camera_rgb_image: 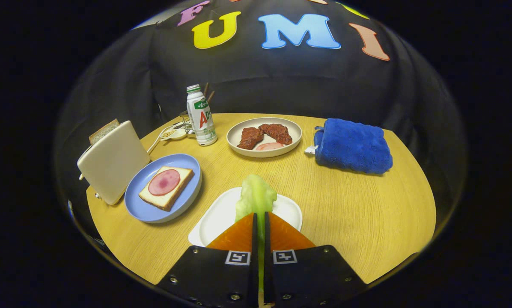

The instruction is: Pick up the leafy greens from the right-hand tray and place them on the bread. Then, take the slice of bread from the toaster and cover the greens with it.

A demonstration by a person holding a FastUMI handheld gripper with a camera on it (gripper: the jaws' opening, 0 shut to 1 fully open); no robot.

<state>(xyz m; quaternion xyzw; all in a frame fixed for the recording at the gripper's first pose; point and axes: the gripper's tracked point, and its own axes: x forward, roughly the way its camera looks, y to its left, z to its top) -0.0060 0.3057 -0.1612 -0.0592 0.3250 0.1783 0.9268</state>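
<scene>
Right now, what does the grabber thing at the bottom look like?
The gripper has two wedge-shaped fingers that taper to a point, standing side by side with only a thin slit between them. Behind them sit two flat black plates held on with small silver screws. Each plate carries a little square black-and-white marker near the slit. No cables are visible.

A pale green lettuce leaf (256,197) stands upright, pinched between the closed fingers above the white tray (215,220). The ham-topped bread (166,187) lies flat on the blue plate (147,209); another slice (103,131) pokes from the toaster (112,161).
</scene>
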